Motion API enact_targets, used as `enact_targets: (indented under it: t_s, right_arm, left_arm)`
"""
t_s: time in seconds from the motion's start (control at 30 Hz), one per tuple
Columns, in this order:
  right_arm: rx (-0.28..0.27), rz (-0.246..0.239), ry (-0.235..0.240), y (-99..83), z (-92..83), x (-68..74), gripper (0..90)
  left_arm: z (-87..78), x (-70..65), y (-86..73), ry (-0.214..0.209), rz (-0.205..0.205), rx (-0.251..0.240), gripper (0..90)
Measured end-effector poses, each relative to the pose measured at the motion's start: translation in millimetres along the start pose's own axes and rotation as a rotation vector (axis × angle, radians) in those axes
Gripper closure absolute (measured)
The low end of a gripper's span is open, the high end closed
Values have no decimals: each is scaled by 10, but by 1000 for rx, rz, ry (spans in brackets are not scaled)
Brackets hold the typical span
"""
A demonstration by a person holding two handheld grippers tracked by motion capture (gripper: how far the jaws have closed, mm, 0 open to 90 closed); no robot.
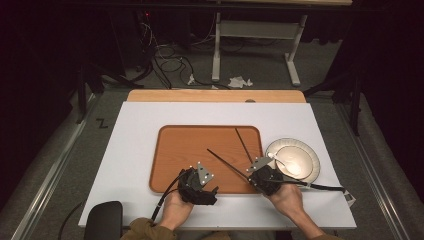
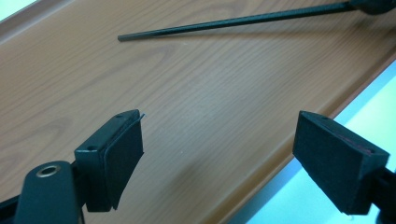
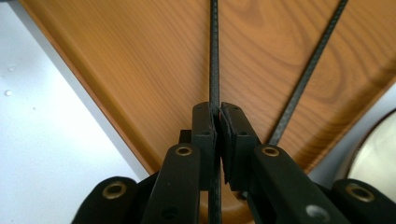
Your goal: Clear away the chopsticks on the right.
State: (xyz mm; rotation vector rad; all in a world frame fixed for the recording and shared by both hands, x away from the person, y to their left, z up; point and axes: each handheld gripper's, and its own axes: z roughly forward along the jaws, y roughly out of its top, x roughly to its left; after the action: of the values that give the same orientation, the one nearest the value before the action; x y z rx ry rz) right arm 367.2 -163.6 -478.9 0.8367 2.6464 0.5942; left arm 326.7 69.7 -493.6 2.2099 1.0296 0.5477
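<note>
we see one black chopstick [image 3: 214, 51] running straight out from between the jaws of our right gripper [image 3: 217, 122], which are pinched tight on it above the wooden tray [image 1: 175, 165]. our left gripper [image 2: 219, 144] hovers over the tray's near edge, jaws wide apart, holding nothing.

Black grippers [image 1: 260, 176] with brass screws, grey plates, olive sleeves [image 1: 142, 229].

Left gripper [image 2: 219, 149]: jaws wide apart, nothing between | below: wooden tray [image 2: 196, 107] | black chopstick [image 2: 233, 21] lies beyond, well apart
</note>
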Motion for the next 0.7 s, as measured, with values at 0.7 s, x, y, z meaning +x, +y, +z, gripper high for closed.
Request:
enact_targets:
  t_s: [0.7]
  right_arm:
    - [35, 66, -99, -18, 106, -84, 827]
  left_arm:
    - [-8, 1, -1, 1, -2, -4, 164]
